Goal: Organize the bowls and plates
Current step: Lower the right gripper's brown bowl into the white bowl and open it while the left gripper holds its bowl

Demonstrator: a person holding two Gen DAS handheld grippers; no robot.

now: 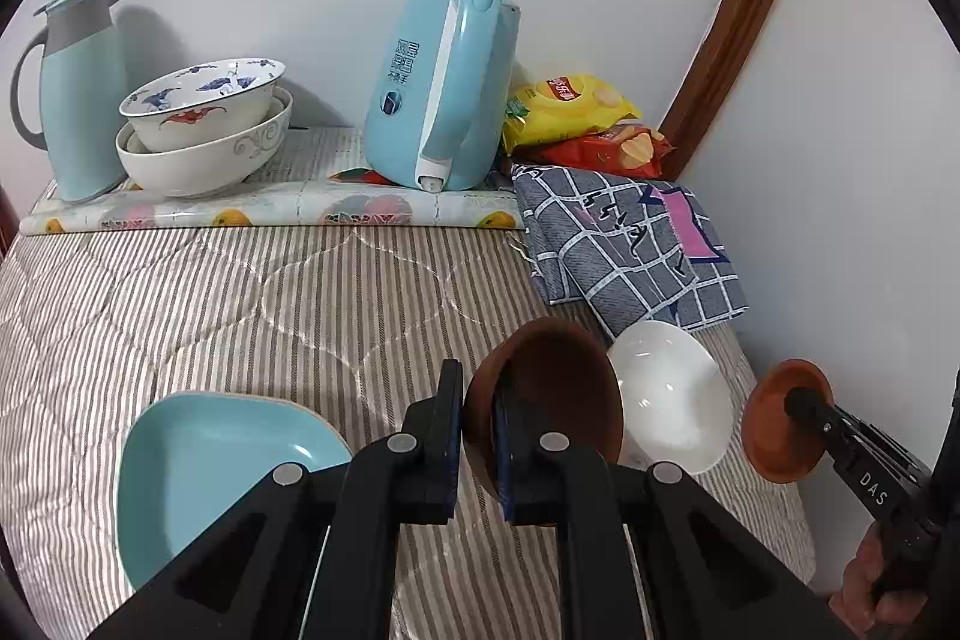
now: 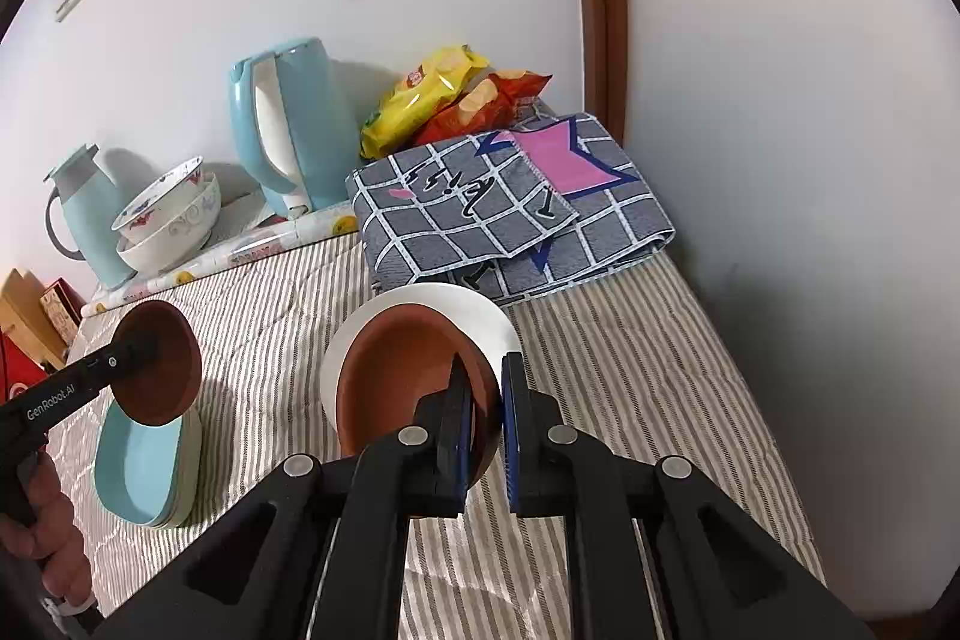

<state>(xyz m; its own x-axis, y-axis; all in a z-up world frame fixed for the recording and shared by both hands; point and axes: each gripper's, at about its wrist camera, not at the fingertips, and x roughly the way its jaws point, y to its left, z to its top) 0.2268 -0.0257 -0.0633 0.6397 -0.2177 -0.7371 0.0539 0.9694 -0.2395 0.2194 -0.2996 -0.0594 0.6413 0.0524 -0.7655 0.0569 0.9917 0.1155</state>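
Left gripper [image 1: 478, 436]: jaws narrow, clamped on the rim of a tilted dark-brown round bowl [image 1: 552, 388], held off the striped quilted surface [image 1: 252, 304].

Right gripper [image 2: 486, 424]: jaws narrow, clamped on the rim of a second terracotta-brown round bowl [image 2: 408, 370], above the white glossy round bowl [image 2: 480, 316].

Light-blue squarish plates [image 2: 144, 466]: stacked at 9 o'clock of the white bowl.

Two patterned white porcelain bowls [image 1: 204, 124]: nested at 11 o'clock, between pale-blue thermos jug [image 1: 78, 94] and pale-blue electric kettle [image 1: 438, 94].
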